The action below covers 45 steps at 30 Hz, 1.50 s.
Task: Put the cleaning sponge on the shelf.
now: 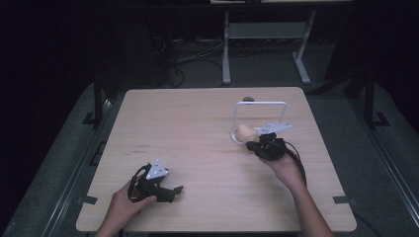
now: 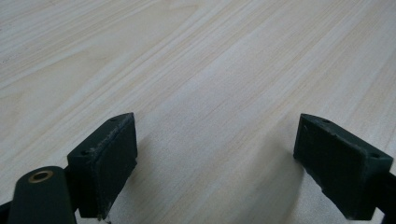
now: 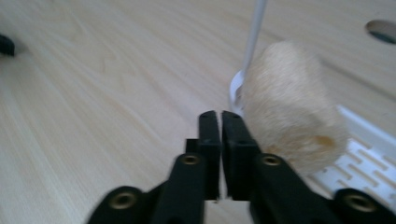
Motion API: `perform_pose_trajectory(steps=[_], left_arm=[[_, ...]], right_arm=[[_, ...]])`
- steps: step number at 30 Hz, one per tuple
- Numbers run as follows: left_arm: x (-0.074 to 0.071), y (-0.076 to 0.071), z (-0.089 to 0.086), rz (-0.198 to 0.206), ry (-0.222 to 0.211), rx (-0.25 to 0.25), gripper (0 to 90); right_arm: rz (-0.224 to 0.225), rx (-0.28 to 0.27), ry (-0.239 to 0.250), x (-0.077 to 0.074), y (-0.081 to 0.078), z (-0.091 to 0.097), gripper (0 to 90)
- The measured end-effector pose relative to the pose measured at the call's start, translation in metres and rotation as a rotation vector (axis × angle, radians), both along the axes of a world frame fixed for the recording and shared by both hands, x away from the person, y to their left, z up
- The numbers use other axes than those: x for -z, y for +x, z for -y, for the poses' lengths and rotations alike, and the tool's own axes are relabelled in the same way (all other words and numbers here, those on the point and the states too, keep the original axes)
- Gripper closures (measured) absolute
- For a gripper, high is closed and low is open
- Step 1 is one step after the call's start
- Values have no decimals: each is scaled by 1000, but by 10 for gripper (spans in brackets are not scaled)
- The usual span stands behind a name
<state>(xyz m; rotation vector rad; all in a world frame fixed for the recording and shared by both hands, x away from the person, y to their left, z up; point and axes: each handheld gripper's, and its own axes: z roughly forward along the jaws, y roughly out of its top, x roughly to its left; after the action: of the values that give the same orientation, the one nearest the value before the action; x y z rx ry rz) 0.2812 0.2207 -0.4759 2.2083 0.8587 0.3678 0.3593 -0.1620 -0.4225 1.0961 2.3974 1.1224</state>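
Light wood table. No brand, label or legible writing on anything. A faint dark smudge sits toward the table's left edge, too small to read as text or mark.

Right gripper sits in the right half of the table, toward the far edge, held by the person's right hand. In the right gripper view its jaws are pressed together with nothing between them. A pale beige, fuzzy cylinder lies just beside the jaws, at their right side in that view. Whether it touches the jaw I cannot tell; the picture is soft there.

The cylinder rests on a white rack: a thin white wire frame standing upright, and a slotted white base under the cylinder. The base is cut off by the edge of the right gripper view. From above, the gripper and its grey plate hide most of the base.

Round hole in the tabletop near the far edge, behind the rack.

Left gripper lies low near the near-left corner, in the left hand. Jaws stand wide apart; bare wood between them.

Beyond the far edge: dark room, cables and grey metal legs on the floor, details hard to make out.
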Motion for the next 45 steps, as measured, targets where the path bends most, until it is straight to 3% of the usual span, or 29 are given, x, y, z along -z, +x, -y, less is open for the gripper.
perform_pose_trajectory(steps=[8, 15, 31, 45], left_arm=[[0, 0, 0, 0, 0, 0, 129], [0, 0, 0, 0, 0, 0, 129], [0, 0, 0, 0, 0, 0, 129], [0, 0, 0, 3, 1, 1, 129]], right_arm=[[-45, -28, -53, 22, 5, -11, 899], [-59, 33, -76, 39, 16, -6, 899], [-36, 129, -57, 38, 24, 27, 899], [-32, 199, -67, 41, 28, 43, 899]])
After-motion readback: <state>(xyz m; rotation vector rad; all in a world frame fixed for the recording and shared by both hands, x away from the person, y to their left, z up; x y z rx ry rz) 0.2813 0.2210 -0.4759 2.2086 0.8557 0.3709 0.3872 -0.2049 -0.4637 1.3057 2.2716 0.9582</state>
